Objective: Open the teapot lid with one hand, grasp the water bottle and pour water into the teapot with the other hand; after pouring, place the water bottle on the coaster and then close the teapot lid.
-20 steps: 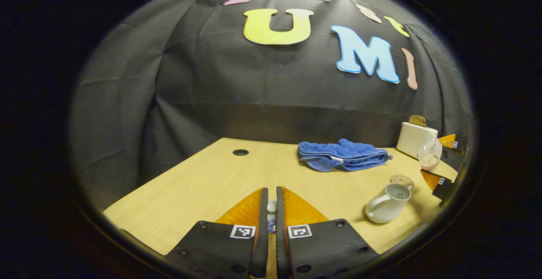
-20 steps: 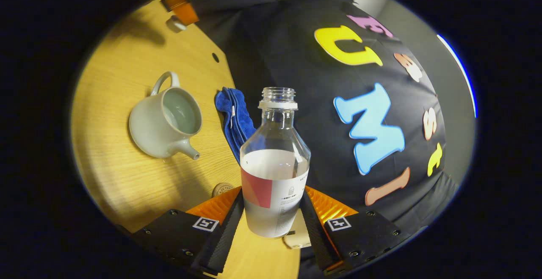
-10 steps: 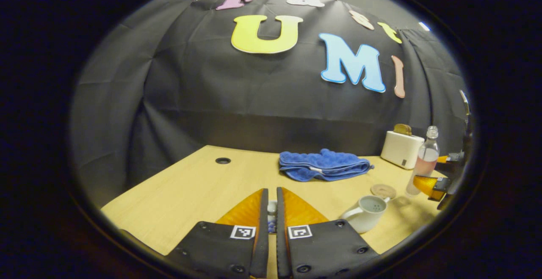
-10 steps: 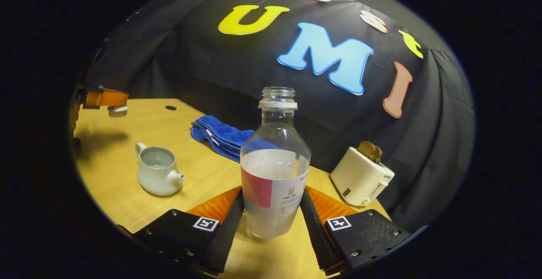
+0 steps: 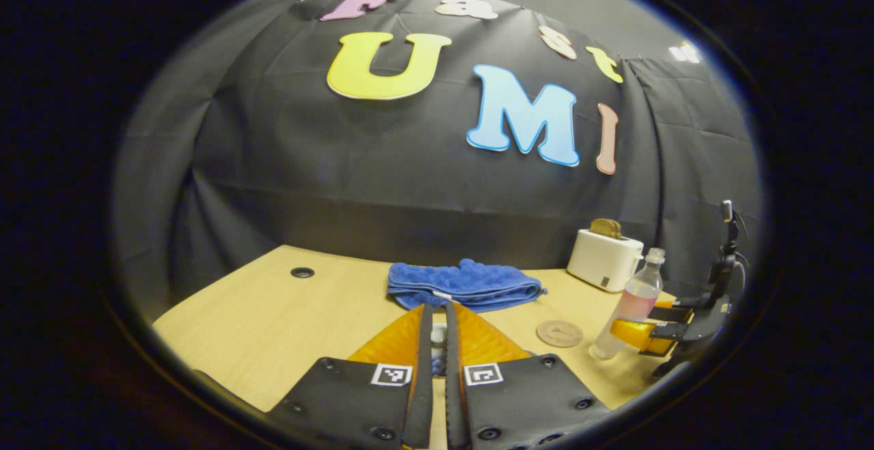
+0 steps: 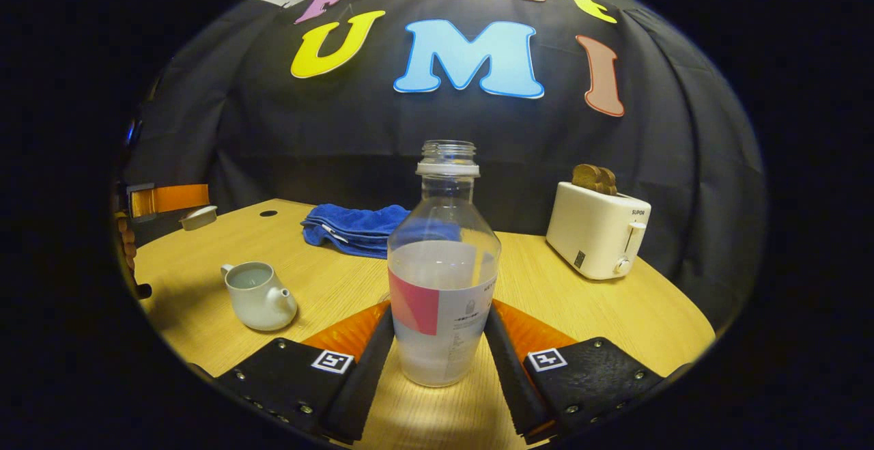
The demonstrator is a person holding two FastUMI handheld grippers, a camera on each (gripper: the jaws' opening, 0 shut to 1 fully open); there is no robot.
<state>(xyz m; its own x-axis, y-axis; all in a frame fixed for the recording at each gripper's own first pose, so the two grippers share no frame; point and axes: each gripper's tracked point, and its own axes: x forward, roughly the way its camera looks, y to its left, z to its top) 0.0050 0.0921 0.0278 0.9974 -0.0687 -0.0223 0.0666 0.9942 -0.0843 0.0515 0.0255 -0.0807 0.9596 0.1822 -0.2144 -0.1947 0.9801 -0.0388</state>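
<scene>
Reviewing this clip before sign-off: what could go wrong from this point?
1. The water bottle is uncapped and partly full; the coaster lies beside it, not under it, so a hasty shift in the right gripper could slosh water.
2. The left gripper pinches the teapot lid in the air, away from the open teapot; a slip could drop it on the table.

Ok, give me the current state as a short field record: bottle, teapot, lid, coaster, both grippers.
bottle: upright, uncapped, part full, between the right gripper fingers
teapot: open, water inside, on the table
lid: held off the pot by the left gripper
coaster: bare, beside the bottle
left gripper: shut on lid
right gripper: shut on bottle
</scene>
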